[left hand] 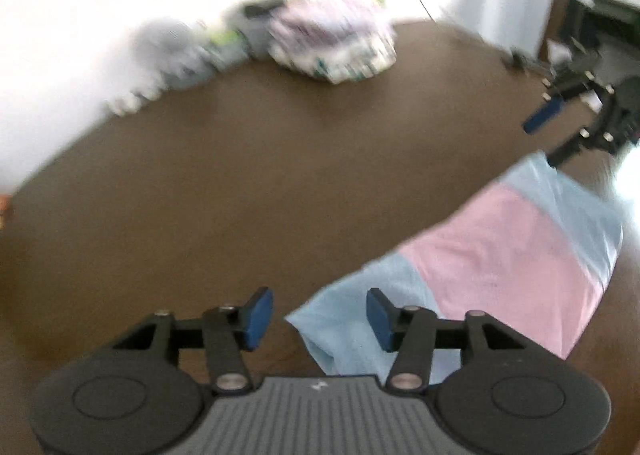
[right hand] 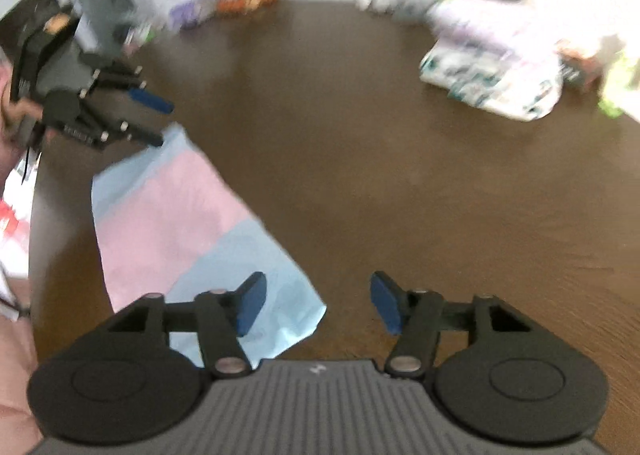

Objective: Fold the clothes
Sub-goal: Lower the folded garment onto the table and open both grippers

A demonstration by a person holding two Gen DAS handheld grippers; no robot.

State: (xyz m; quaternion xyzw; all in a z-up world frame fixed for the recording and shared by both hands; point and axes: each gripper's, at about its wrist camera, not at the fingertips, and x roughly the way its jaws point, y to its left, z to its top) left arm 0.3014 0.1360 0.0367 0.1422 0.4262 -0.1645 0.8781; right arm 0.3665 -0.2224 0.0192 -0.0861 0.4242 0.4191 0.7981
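A folded cloth [left hand: 500,255], pink in the middle and light blue at both ends, lies flat on the brown table [left hand: 240,183]. The left gripper [left hand: 320,315] hangs over one blue end, jaws wide, holding nothing. The right gripper [right hand: 316,303] hangs over the other end, wide too. A pile of clothes [right hand: 492,67] sits far back.
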